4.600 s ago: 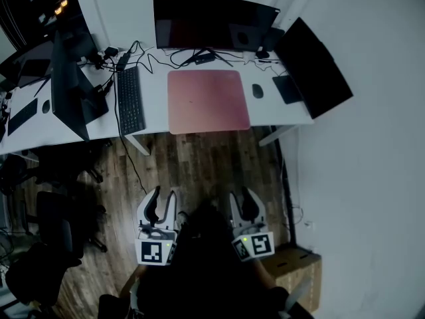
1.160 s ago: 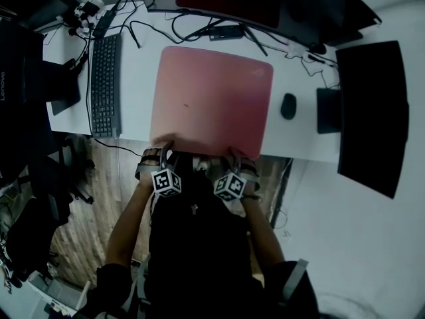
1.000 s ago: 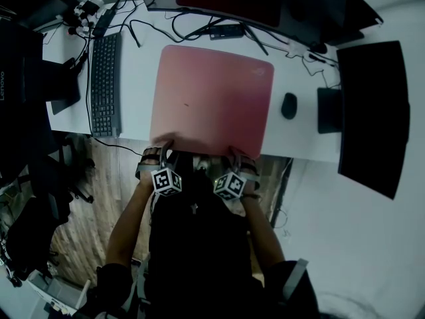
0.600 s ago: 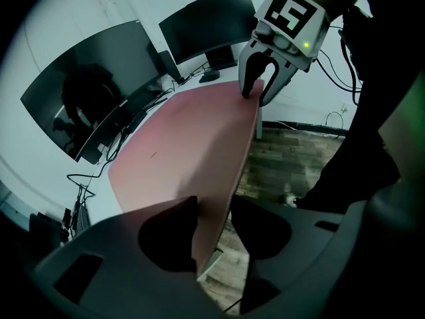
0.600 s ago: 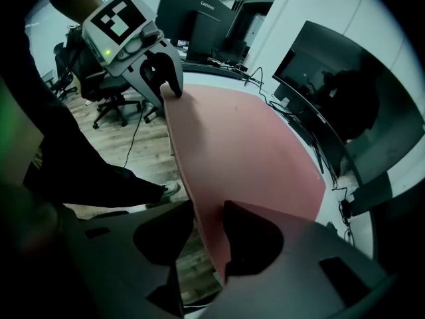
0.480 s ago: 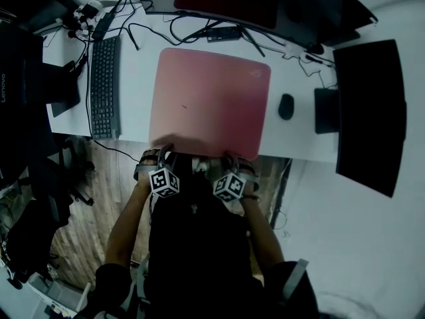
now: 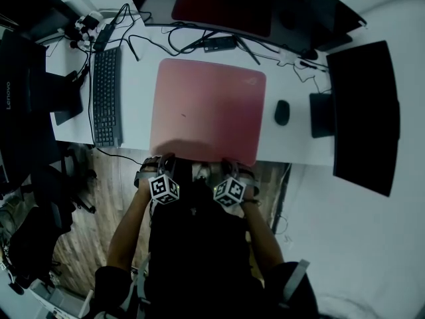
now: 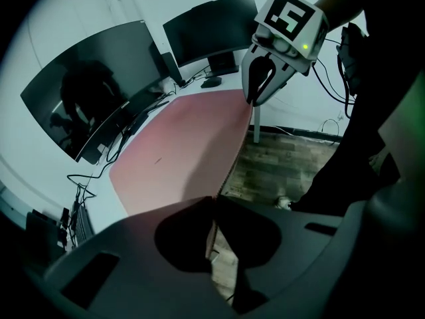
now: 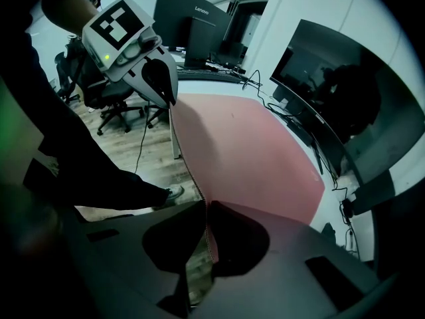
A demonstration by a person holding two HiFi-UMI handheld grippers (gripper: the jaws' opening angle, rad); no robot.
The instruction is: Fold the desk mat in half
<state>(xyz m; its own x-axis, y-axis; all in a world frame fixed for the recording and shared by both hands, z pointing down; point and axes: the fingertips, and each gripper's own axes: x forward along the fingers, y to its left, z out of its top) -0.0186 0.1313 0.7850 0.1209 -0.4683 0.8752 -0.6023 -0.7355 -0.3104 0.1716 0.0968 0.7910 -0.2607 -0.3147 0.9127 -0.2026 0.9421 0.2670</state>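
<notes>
Head view: left claw (image 7: 166, 158), right claw (image 7: 228, 162) just closed on desk mat (image 7: 207, 105) edge

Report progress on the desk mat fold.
Done: left gripper and right gripper have just closed on the near edge of the pink desk mat. In hand: that two-point grip. Left: the mat lies flat; lift the edge and carry it to the far side.
</notes>
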